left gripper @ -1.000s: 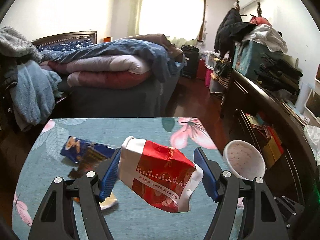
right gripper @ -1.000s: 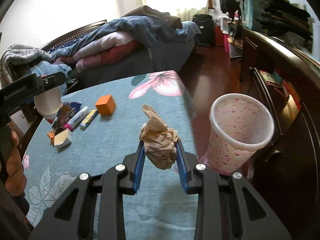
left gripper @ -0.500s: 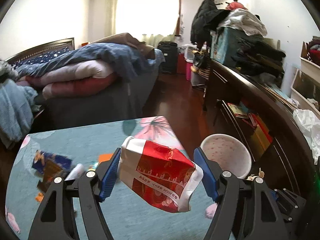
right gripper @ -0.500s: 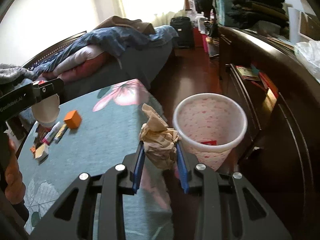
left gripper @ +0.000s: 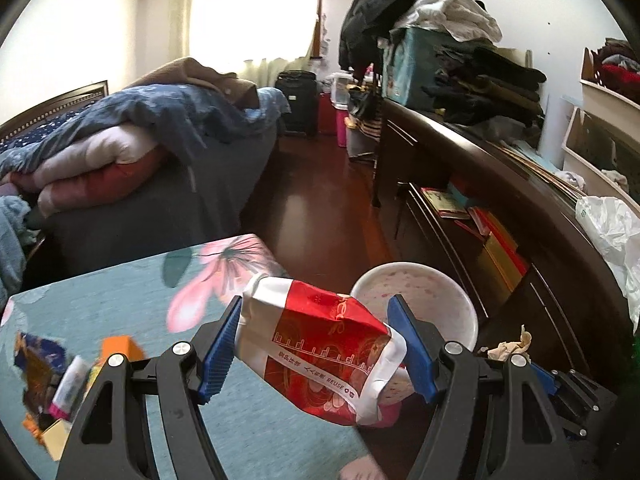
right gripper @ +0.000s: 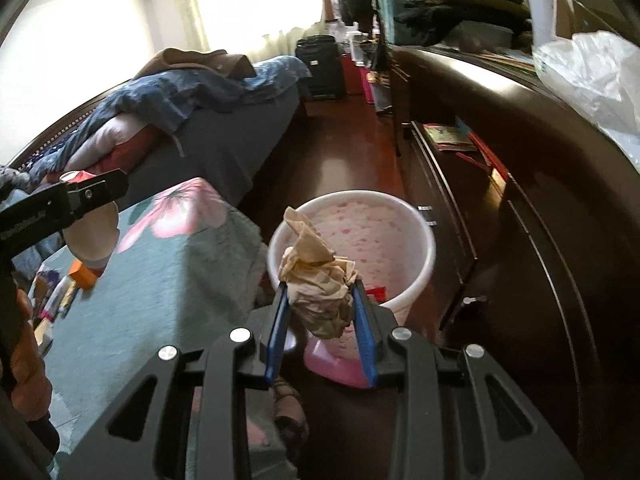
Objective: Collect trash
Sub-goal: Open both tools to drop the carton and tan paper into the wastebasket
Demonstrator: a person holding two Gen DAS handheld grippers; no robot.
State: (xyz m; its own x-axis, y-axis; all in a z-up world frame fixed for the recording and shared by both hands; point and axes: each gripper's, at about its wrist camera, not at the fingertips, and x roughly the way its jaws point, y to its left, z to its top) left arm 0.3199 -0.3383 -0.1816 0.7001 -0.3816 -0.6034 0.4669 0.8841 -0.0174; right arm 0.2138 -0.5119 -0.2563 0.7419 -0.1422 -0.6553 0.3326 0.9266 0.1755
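We noted the right gripper (right gripper: 320,328) clamped on a crumpled brown paper wad (right gripper: 318,294), held over the near rim of the white pink-speckled bin (right gripper: 416,256) on the floor. The left gripper (left gripper: 316,348), jaws wide, was clamped on a red-and-white packet (left gripper: 320,344) at the table (left gripper: 100,300) edge, bin just beyond. Farther off lay bed (left gripper: 160,160) and dresser (left gripper: 500,184).

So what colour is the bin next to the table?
The bin is white with little pink speckles and a pink base; the right wrist view shows it best.
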